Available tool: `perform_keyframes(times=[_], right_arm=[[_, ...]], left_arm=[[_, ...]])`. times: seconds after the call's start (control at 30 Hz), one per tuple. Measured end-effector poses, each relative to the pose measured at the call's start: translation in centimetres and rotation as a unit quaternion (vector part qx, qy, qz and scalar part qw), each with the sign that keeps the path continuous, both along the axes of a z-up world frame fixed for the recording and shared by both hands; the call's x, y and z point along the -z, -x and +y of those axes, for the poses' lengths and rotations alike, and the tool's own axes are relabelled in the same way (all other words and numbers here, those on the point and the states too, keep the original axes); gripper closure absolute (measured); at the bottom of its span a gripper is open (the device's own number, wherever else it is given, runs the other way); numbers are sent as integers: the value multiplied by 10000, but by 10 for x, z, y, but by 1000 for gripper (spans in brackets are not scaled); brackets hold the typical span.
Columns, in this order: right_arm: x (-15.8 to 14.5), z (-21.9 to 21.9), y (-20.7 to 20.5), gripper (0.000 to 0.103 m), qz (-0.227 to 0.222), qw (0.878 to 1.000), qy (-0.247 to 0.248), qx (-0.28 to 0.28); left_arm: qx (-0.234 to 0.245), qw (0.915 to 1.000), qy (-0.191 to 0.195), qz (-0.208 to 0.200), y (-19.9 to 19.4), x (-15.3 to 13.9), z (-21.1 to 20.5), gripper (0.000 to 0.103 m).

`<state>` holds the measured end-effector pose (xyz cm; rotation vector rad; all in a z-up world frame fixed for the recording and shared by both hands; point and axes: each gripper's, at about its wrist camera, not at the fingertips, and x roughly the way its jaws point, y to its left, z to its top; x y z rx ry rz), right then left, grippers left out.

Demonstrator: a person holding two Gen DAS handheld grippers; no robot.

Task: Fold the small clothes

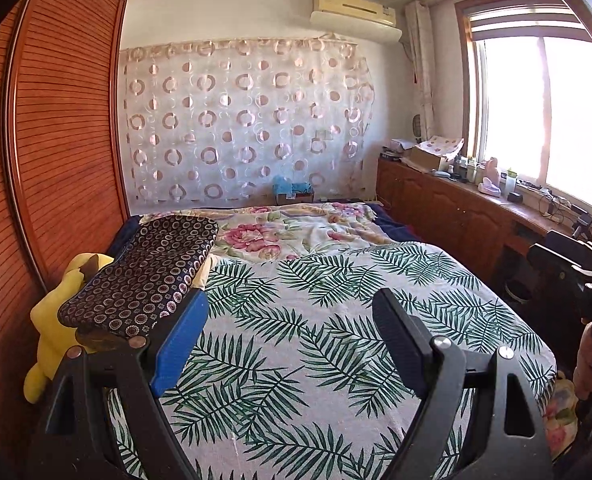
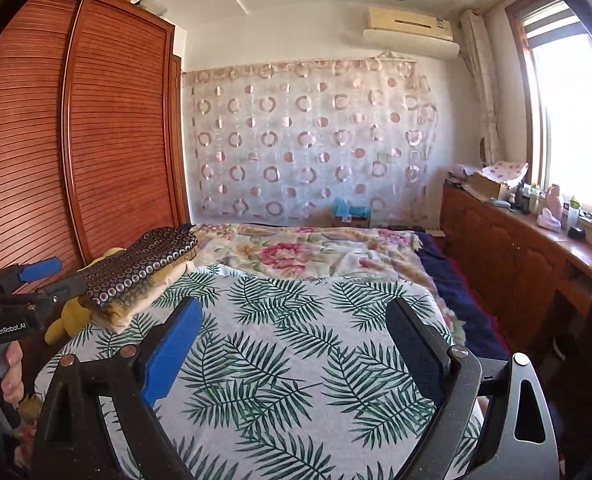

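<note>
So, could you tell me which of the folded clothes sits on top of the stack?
The dark circle-print piece tops the stack; the mustard and cream ones lie beneath it.

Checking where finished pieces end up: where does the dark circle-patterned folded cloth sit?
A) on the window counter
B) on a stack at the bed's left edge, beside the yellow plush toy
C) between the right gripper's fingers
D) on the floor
B: the dark circle-patterned cloth tops a stack at the bed's left edge, next to the yellow plush toy.
</note>
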<state>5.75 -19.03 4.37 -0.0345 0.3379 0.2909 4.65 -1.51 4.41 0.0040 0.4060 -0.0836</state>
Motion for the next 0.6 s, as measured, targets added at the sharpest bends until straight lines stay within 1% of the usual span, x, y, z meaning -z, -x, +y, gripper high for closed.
perform_keyframes(times=[0.6], right_arm=[[-6,-14,-8,9,8,9999,11,126]], left_arm=[[-13,10000,37,1,2,2,0,19]])
